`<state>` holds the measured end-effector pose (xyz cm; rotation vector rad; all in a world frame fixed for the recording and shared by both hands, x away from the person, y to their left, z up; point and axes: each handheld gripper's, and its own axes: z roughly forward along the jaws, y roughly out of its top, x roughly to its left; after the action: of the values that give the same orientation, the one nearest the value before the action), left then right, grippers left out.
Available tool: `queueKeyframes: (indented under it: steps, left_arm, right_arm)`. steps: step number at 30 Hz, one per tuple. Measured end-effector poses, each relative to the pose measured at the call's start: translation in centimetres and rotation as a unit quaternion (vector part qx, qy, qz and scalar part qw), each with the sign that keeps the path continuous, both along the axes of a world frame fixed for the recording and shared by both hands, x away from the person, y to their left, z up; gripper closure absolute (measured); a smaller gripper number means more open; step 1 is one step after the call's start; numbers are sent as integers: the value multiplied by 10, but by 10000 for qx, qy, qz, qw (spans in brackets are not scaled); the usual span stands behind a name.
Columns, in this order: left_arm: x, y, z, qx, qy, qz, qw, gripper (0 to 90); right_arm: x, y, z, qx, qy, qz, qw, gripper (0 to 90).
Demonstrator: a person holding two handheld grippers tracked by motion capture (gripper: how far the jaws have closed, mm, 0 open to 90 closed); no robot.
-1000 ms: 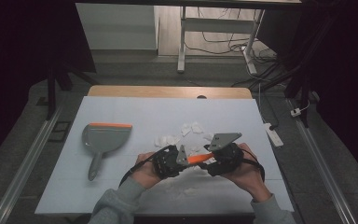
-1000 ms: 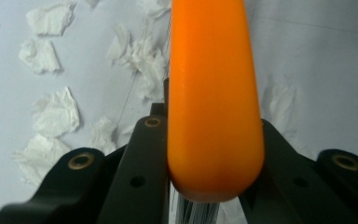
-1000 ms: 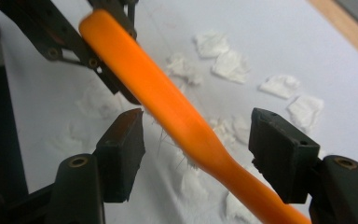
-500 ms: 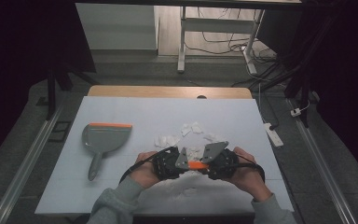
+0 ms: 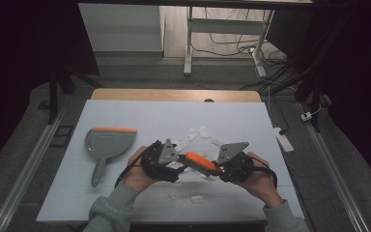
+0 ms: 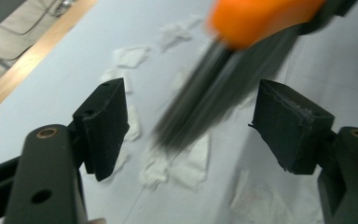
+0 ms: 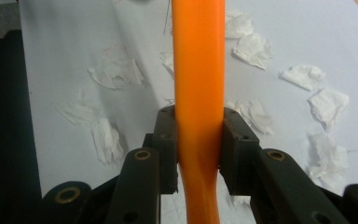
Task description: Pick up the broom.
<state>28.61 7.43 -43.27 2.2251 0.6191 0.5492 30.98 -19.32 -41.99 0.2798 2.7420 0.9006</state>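
An orange-handled brush [image 5: 199,162] is held low over the white table [image 5: 251,125]. My right gripper [image 7: 198,140] is shut on its orange handle [image 7: 199,70]. The dark bristles [image 6: 214,88] point down between the jaws of my left gripper [image 6: 189,123], which stands open around them without touching. In the high view the left gripper [image 5: 160,162] and right gripper [image 5: 232,165] sit close together near the table's front. Torn white paper scraps [image 5: 195,135] lie scattered under and around the brush, with more paper scraps [image 7: 256,49] beyond the handle. A grey dustpan [image 5: 107,144] with an orange lip lies to the left.
A wooden strip [image 5: 174,94] borders the table's far edge. Beyond it stand desk legs [image 5: 188,43] and cables [image 5: 270,53] on the floor. A white power strip [image 5: 282,137] lies off the table's right edge. More scraps [image 5: 193,197] lie near the front edge.
Both hands have shifted slightly left and nearer the front edge, and the brush now lies lower and flatter over the scraps. The dustpan has not moved.
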Motion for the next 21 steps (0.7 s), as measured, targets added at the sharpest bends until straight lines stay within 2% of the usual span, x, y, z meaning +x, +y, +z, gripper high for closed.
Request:
queueKeyframes:
  steps: [3, 7, 10, 12, 17, 21]
  left_arm:
    - [-3, 20, -4, -264, 144, 283, 9991, 236]
    - [-10, 48, -17, -318, 248, 723, 9966, 230]
    - [-10, 66, -28, -473, 323, 1133, 9919, 231]
    - [-12, 76, -33, -468, 302, 1334, 9895, 230]
    - [-18, 101, -39, -522, 311, 1657, 9843, 234]
    - [-25, 121, -48, -565, 376, 1938, 9787, 246]
  right_arm:
    - [4, -7, -1, 192, 19, -176, 9997, 707]
    - [9, -15, 0, 421, 39, -404, 9983, 707]
    - [13, -21, 0, 600, 82, -556, 9966, 708]
    - [14, -24, 0, 669, 45, -689, 9954, 707]
    - [18, -35, 1, 871, 1, -986, 9913, 707]
    - [22, -44, 1, 964, 23, -1214, 9879, 707]
